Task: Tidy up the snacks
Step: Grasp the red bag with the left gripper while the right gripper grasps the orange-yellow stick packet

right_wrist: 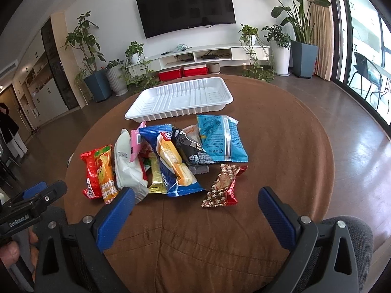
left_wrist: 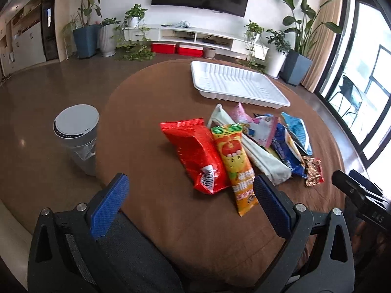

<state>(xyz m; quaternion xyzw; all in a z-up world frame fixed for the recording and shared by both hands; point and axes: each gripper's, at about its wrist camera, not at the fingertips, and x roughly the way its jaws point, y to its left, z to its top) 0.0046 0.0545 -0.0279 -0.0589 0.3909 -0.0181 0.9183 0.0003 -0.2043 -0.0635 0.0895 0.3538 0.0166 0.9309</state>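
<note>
Blue-padded jaws on the right hand-held gripper stand wide and empty, at the lower frame. Just ahead, slightly right of centre, lies the red chocolate bar, long axis toward the upper right. The left hand-held gripper, also wide, faces the red bag. Beyond sits the white tray, empty. No packet writing is legible.

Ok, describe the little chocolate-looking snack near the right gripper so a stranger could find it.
Start at the white tray on the brown round table; the snack pile lies just before it. The small red-edged packet lies alone at the pile's near right, the only one printed with brown-and-white hearts.
</note>
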